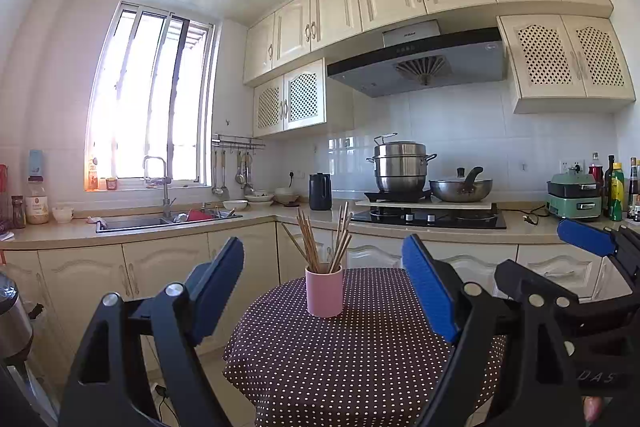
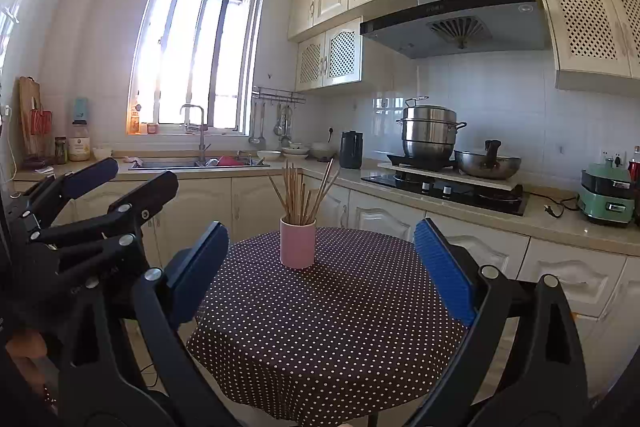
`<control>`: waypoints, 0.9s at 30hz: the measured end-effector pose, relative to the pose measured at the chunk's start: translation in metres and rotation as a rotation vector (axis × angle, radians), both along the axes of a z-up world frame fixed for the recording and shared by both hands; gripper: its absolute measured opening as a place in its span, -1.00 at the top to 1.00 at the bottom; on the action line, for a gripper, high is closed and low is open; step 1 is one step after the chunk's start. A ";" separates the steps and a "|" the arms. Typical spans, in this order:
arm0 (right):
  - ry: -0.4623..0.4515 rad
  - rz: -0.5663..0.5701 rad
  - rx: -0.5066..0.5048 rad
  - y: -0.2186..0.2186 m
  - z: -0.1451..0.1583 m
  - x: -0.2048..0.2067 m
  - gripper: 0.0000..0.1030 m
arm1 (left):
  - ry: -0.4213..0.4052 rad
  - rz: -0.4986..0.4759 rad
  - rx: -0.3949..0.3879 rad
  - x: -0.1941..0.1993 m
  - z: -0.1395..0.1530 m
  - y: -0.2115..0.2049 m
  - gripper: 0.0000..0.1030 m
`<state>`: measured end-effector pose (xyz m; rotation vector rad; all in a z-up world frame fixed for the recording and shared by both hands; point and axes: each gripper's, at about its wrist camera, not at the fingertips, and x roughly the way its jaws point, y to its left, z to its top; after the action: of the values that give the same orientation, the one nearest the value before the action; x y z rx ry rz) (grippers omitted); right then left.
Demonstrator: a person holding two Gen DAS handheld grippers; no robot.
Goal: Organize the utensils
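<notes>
A pink cup [image 1: 324, 291] [image 2: 297, 245] holding several wooden chopsticks [image 1: 320, 239] [image 2: 302, 193] stands upright at the far side of a round table with a dark dotted cloth [image 1: 360, 367] [image 2: 320, 327]. My left gripper [image 1: 324, 247] is open, level, short of the cup, with nothing between its blue pads [image 1: 430, 291]. My right gripper [image 2: 320, 227] is likewise open and empty, aimed at the cup from slightly further right. Each gripper shows in the other's view: the right gripper [image 1: 560, 259] at the right edge, the left gripper [image 2: 124, 181] at the left edge.
Behind the table runs an L-shaped counter [image 1: 240, 223] with a sink [image 1: 160, 221], bowls [image 1: 260, 199], a black kettle [image 1: 320, 191], a hob with a steel steamer pot [image 1: 400, 167] and a wok [image 1: 460, 189], and a green appliance [image 1: 574, 197] beside bottles.
</notes>
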<state>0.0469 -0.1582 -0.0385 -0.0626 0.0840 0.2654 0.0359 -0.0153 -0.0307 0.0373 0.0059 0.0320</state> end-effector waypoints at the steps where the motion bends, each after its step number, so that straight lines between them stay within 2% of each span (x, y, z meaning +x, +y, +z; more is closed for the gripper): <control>1: 0.001 0.000 0.000 0.000 0.000 0.000 -0.79 | 0.001 0.000 0.000 0.000 0.000 0.001 -0.55; 27: 0.001 0.004 0.002 0.004 -0.003 -0.003 -0.79 | -0.004 0.007 -0.001 -0.001 0.000 0.003 -0.55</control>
<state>0.0440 -0.1538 -0.0413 -0.0607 0.0844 0.2690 0.0352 -0.0128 -0.0305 0.0358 0.0018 0.0389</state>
